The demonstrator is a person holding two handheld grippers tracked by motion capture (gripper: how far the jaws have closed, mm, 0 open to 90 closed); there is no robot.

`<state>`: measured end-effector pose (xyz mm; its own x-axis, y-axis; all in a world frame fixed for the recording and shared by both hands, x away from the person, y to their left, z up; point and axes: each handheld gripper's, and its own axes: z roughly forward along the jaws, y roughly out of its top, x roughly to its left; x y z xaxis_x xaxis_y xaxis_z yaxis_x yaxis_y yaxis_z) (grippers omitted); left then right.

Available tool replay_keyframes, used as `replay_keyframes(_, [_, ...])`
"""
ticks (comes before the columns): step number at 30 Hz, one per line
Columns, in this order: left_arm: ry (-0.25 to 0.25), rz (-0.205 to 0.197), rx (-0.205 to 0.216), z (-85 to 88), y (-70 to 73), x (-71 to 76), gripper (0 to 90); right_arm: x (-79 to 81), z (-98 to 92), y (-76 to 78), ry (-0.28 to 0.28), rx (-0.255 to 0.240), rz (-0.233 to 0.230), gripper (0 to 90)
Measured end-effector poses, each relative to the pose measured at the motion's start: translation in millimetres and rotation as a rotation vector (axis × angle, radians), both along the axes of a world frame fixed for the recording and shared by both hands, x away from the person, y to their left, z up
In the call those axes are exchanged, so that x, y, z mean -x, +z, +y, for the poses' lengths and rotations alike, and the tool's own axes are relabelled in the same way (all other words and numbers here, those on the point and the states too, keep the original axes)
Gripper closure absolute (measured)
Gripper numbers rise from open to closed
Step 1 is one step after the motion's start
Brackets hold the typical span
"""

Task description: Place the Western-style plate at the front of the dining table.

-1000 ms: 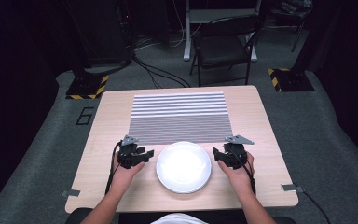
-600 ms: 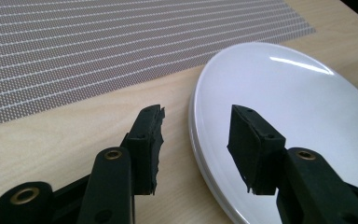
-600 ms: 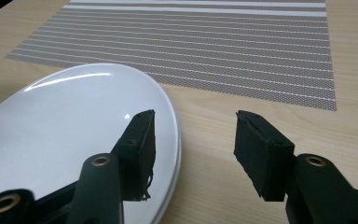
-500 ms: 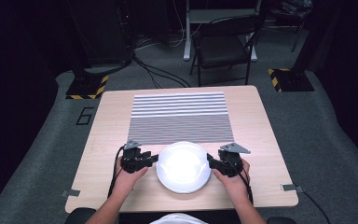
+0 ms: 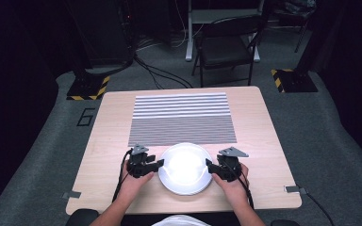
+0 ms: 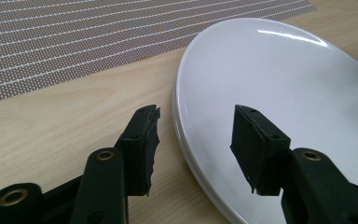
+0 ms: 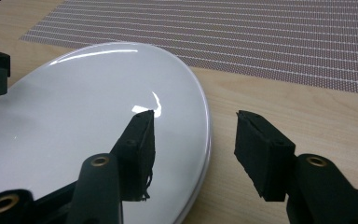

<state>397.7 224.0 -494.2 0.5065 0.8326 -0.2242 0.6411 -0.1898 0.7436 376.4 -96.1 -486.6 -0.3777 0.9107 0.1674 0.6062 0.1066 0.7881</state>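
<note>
Straddling opposite rims of white plate [image 5: 186,169] on tabletop [image 5: 264,141]: left gripper [image 6: 196,135], right gripper [image 7: 193,140], jaws gaping wide, gripping nothing. Likely needing both closing evenly on the rim, avoiding tilt.

Each tool is black: the left tool [image 5: 152,165] and right tool [image 5: 213,168] carry a grey three-cornered plate, a trailing black cable, brass-ringed pivot holes and blocky, ragged-edged pads [image 6: 145,140]. Forearms are bare.

In the left gripper view the white plate [image 6: 279,88] runs off the right and bottom edges, its near rim behind the jaw. In the right gripper view the striped placemat [image 7: 242,32] is cut off at top and right.
</note>
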Motion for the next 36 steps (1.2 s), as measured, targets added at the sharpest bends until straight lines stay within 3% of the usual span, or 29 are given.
replay_keyframes(5, [0.012, 0.036, 0.046, 1.7, -1.0, -3.1, 54.6, -2.1, -5.8, -3.0, -0.025, -0.025, 0.037, 50.0])
replay_keyframes(11, [0.014, 0.114, 0.115, 5.2, -2.6, -8.0, 59.4, -2.6, -8.0, -3.9, -0.041, -0.029, 0.04, 50.2])
replay_keyframes(22, [0.02, 0.187, 0.173, 7.9, -0.4, -9.0, 62.3, -2.1, -12.0, -2.2, -0.054, -0.069, 0.057, 50.5])
replay_keyframes(24, [0.026, 0.211, 0.209, 8.5, 0.2, -9.5, 62.4, -2.3, -11.9, -2.5, -0.051, -0.076, 0.067, 50.5])
replay_keyframes(28, [0.012, 0.23, 0.215, 7.3, 0.1, -9.3, 62.5, -2.8, -9.7, -4.5, -0.043, -0.082, 0.087, 50.5])
replay_keyframes(36, [0.007, 0.217, 0.204, 6.1, -1.0, -9.2, 62.3, -4.3, -1.2, -13.8, -0.03, -0.061, 0.129, 47.3])
